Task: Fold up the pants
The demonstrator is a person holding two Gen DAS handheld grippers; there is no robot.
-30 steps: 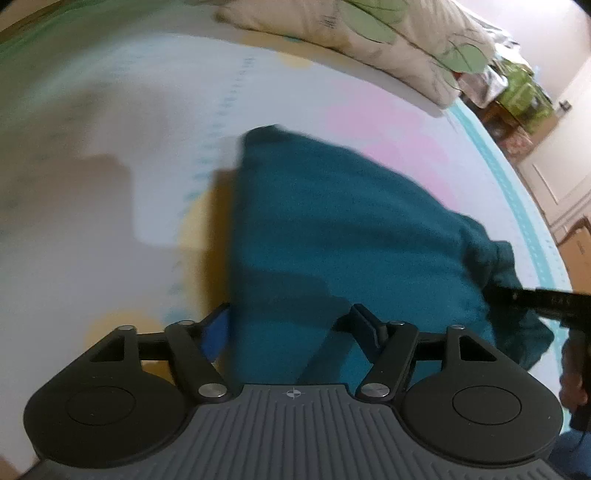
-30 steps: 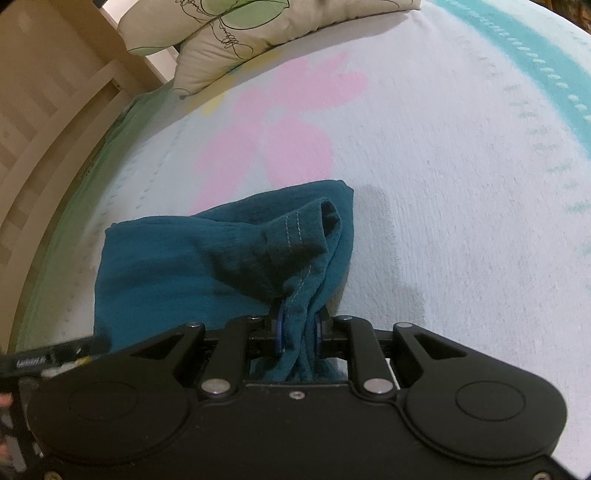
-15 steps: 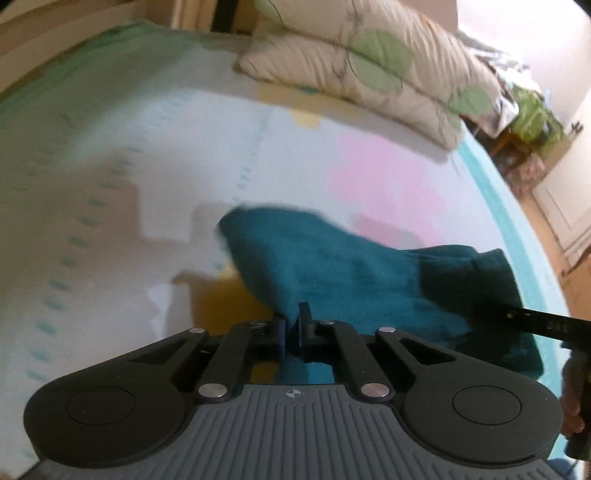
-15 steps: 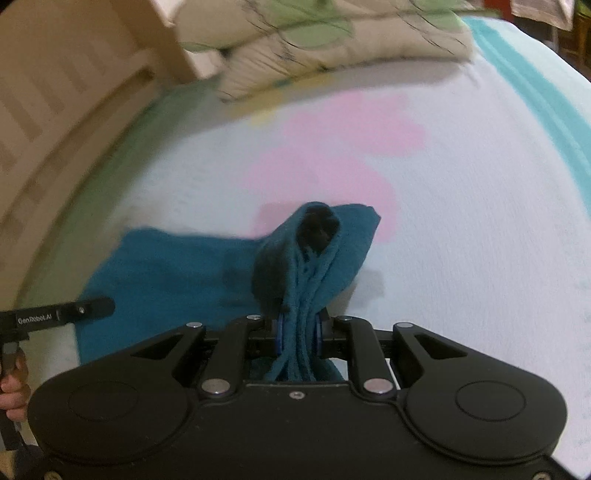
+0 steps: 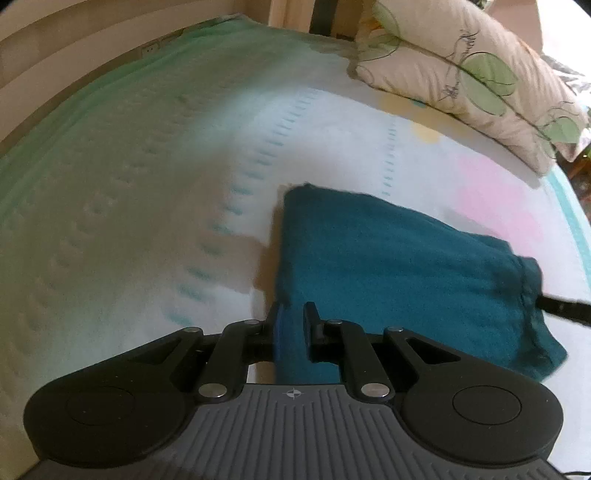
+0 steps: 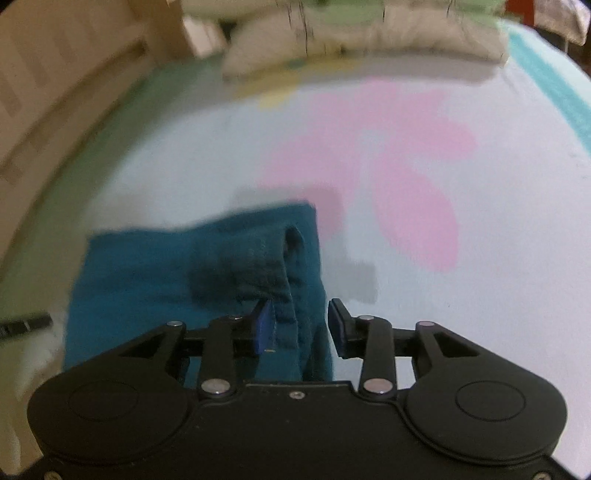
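Observation:
The teal pants (image 5: 399,266) lie folded into a thick rectangle on the bed sheet (image 5: 147,184). My left gripper (image 5: 293,326) stands at the fold's near left corner, jaws slightly apart with cloth between them. In the right wrist view the pants (image 6: 177,273) lie flat, with the bunched hem end near my right gripper (image 6: 301,325). Its jaws are open on either side of the cloth, pads off it. The right gripper's tip shows at the far right of the left wrist view (image 5: 565,310).
Leaf-print pillows (image 5: 461,74) lie at the head of the bed, also in the right wrist view (image 6: 369,33). A wooden bed frame (image 6: 55,74) runs along the left. The sheet has a pink flower print (image 6: 388,166) right of the pants.
Both grippers lowered the lifted pants edge onto the bed, completing a fold. The right gripper's jaws opened and released the cloth. The left jaws went from open to clamped to slightly parted.

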